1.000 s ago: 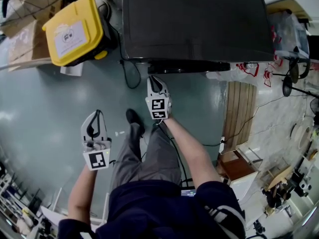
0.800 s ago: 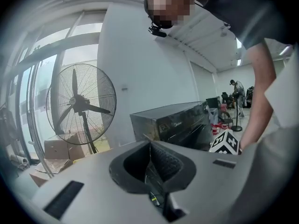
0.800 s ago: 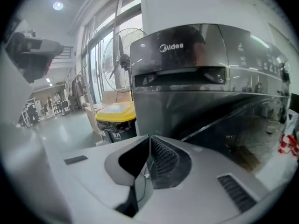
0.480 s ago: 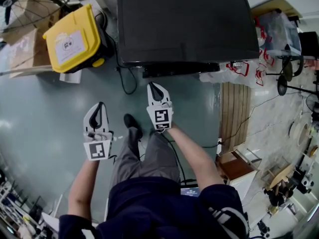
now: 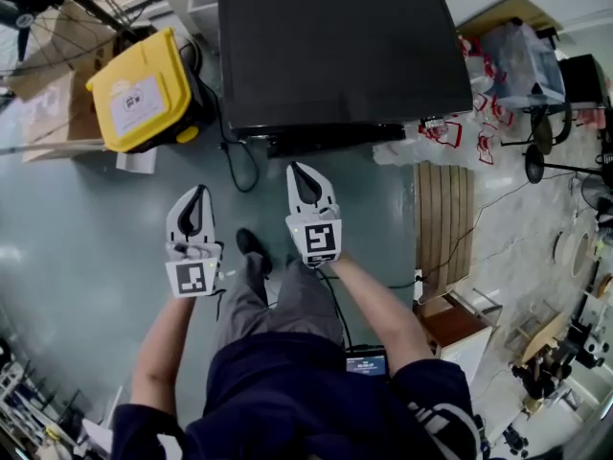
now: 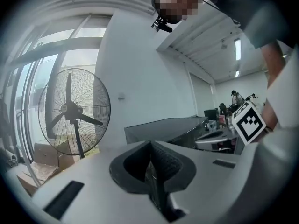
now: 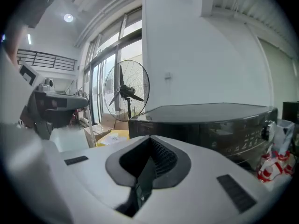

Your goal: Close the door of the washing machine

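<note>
We hold the left gripper (image 5: pixel 196 199) and right gripper (image 5: pixel 302 175), 2 empty tools with jaws together (the right's just closed), short of the washing machine (image 5: pixel 335 46) ahead, judging its door already shut.

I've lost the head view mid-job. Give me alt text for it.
Seen from above, a person stands facing a black washing machine, holding the left gripper and right gripper out short of its front, both shut and empty; the right one's jaws have just been closing. A yellow bin sits on the floor left of the machine.
</note>
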A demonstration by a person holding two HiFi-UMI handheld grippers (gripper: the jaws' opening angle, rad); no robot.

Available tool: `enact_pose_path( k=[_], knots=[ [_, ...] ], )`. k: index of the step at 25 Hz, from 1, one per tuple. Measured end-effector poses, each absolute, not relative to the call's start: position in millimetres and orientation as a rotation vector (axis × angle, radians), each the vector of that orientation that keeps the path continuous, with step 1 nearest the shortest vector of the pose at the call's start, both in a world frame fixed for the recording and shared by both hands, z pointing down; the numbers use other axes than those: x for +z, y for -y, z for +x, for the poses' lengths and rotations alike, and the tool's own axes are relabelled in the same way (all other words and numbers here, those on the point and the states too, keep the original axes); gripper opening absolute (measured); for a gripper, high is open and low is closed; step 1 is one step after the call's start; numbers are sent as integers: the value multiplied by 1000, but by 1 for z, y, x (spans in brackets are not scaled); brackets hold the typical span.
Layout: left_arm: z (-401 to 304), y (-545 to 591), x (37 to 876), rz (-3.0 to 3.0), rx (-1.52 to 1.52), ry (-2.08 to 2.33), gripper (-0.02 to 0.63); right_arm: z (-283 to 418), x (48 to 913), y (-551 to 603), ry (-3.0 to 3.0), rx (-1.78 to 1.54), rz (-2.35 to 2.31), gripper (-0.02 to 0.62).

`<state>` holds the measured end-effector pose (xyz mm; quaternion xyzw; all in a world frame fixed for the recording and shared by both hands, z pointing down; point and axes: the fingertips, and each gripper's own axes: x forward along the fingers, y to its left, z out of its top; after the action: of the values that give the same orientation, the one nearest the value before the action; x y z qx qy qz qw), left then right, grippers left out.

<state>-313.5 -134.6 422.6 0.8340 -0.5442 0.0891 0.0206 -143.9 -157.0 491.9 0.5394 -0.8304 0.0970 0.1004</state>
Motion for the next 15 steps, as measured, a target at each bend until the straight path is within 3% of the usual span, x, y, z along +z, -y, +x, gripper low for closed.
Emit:
enact_pose_path(
  k=[15],
  knots=[
    [-295,132,353,2643,149,1707,23,-139,352,144,2621,74,1626,20]
  ],
)
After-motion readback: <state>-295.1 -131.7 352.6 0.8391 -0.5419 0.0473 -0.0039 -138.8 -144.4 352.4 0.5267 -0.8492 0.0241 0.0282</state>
